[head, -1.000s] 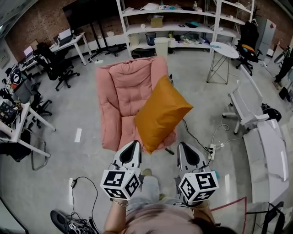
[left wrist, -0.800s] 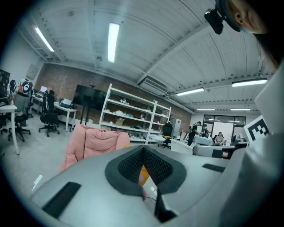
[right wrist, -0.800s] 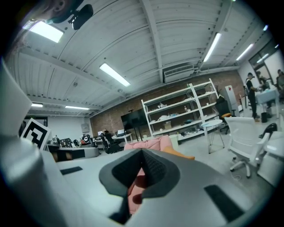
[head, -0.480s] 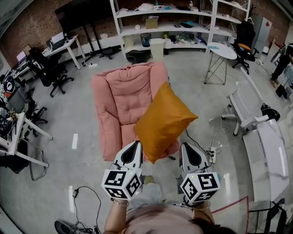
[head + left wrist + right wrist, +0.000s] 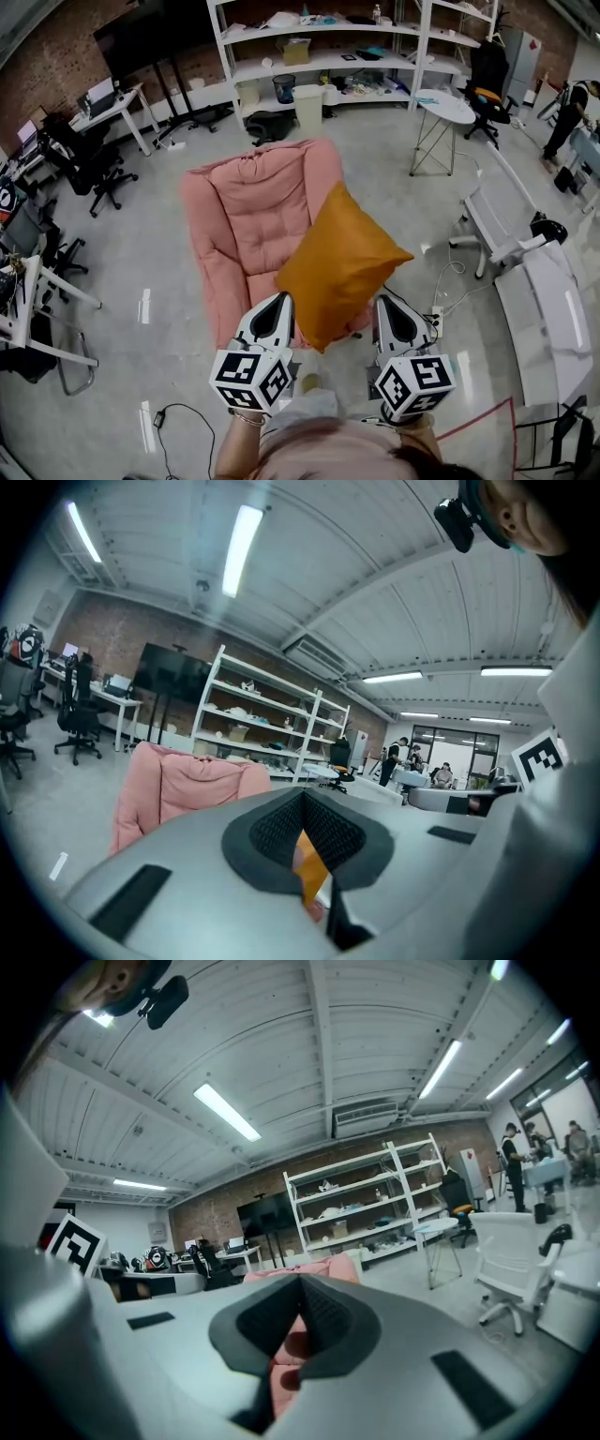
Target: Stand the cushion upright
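Two hand-held grippers, both low in the head view, pointing at the chair ahead.

Item 1: left hand-held gripper (image 5: 302,803). Its jaws are drawn together at the tips, leaving only a narrow wedge. A sliver of orange shows through that wedge. In the head view its tip (image 5: 279,302) lies against the cushion's lower left edge. We cannot tell whether it touches or only overlaps.

Item 2: right hand-held gripper (image 5: 300,1290). Its jaws are likewise nearly closed and grip nothing we can name. Pink upholstery shows through the gap. In the head view its tip (image 5: 386,304) sits just beside the cushion's lower right edge.

Item 3: cushion (image 5: 342,262), orange, square, plump. It rests on the seat of a pink padded armchair (image 5: 248,202), tipped onto one corner like a diamond and leaning toward the backrest. We judge it light, soft and easily dented, with smooth fabric that may slide on the pads. It will sag if held by one point only. The best hold is on the two side edges or seams, one hand-held gripper to each, jaws opened wider first. Then one flat edge can be set on the seat with the back against the backrest.

Item 4: surroundings. Concrete floor (image 5: 169,281), white shelving (image 5: 319,56) behind the armchair, and a cable with a power strip (image 5: 433,314) near the right side.
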Motion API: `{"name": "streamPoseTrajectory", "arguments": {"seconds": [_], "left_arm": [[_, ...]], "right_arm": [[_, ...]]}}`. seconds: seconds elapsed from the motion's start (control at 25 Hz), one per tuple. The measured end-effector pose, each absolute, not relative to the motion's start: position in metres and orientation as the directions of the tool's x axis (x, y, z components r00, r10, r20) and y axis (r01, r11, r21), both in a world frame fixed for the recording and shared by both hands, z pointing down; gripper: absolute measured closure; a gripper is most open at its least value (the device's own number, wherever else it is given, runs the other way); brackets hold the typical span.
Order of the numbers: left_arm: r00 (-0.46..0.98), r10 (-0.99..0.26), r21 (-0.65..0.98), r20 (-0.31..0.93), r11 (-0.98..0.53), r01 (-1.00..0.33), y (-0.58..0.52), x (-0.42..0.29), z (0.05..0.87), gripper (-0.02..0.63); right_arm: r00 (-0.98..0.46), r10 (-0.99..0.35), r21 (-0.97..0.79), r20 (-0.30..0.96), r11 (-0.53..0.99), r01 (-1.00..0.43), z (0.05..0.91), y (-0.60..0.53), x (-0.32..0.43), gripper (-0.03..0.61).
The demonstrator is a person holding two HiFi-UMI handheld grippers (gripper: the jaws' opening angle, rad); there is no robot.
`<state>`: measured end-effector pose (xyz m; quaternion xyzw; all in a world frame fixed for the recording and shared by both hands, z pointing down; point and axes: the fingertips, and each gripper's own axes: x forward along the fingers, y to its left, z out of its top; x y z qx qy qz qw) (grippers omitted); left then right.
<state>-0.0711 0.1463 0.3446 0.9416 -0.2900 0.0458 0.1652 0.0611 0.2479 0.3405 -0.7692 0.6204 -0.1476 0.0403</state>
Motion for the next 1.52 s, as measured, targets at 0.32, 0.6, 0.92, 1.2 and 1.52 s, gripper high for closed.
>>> {"name": "streamPoseTrajectory", "arguments": {"seconds": [0.32,0.6,0.92,1.2,1.52], "left_arm": [[0.854,-0.489,0.287,0.179,-0.804,-0.521,0.118,-0.068,0.349,0.621],[0.869,-0.456,0.281,0.194,-0.823,-0.495,0.096,-0.067,0.361,0.621],[0.884,-0.424,0.282,0.198,-0.839,-0.466,0.083,-0.056,0.369,0.621],[0.887,-0.415,0.281,0.202,-0.843,-0.458,0.062,-0.043,0.379,0.621],[0.900,-0.381,0.286,0.211,-0.856,-0.430,0.025,-0.006,0.384,0.621]], "right_arm": [[0.230,-0.954,-0.260,0.192,-0.276,-0.925,0.347,0.221,0.062,0.565],[0.265,-0.947,-0.275,0.182,-0.308,-0.911,0.352,0.209,0.067,0.565],[0.319,-0.926,-0.285,0.201,-0.367,-0.886,0.363,0.208,0.085,0.563],[0.359,-0.908,-0.288,0.218,-0.411,-0.865,0.378,0.203,0.109,0.563],[0.404,-0.885,-0.288,0.231,-0.459,-0.841,0.386,0.187,0.146,0.561]]}}
